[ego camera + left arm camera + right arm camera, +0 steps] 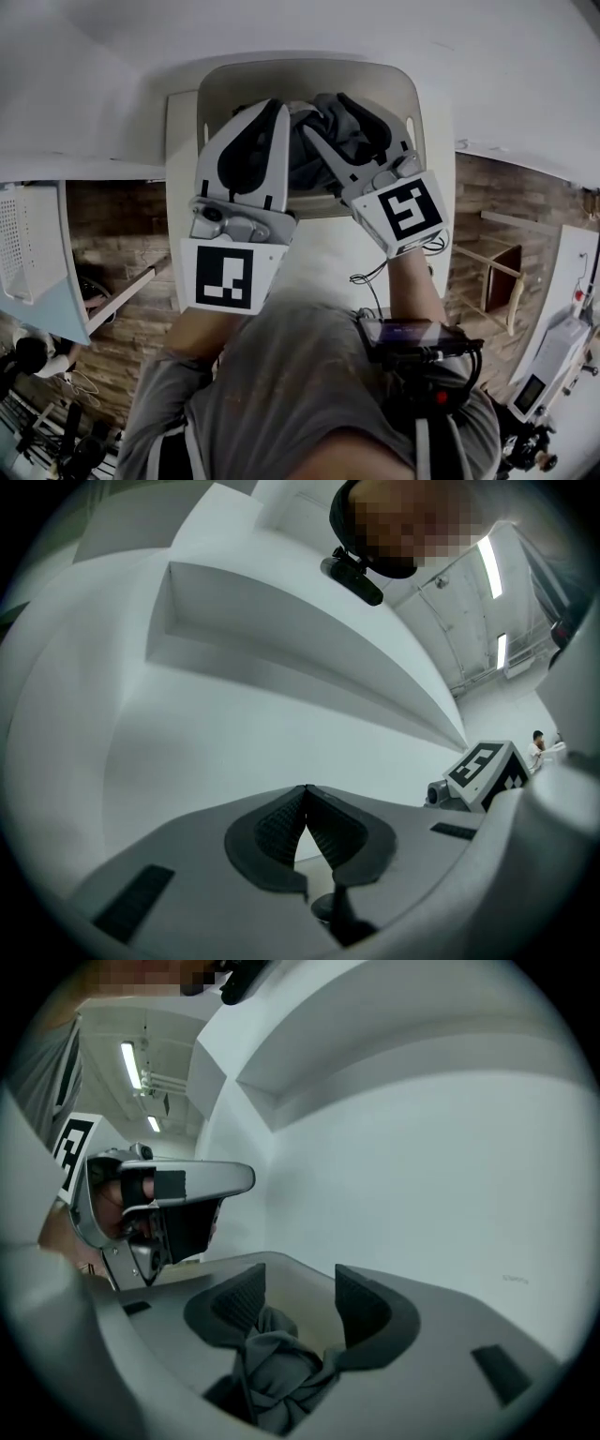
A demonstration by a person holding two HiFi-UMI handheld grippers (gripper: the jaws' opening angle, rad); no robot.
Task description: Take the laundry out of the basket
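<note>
A pale laundry basket (309, 70) stands in front of me in the head view, with dark grey laundry (349, 131) bunched inside it. My right gripper (328, 114) reaches into the basket with its jaws apart. In the right gripper view the grey laundry (277, 1363) lies low between the jaws of the right gripper (300, 1299), and the pads do not press on it. My left gripper (275, 111) hangs over the basket's left side, shut with nothing in it. The left gripper view shows its pads (281, 827) meeting at the tip of the left gripper (306, 791) against a white wall.
The basket rests on a white surface (323, 253) against a white wall (112, 84). Wooden flooring (112, 234) shows on both sides. A wooden stool (497, 272) stands at the right and a white unit (33, 253) at the left.
</note>
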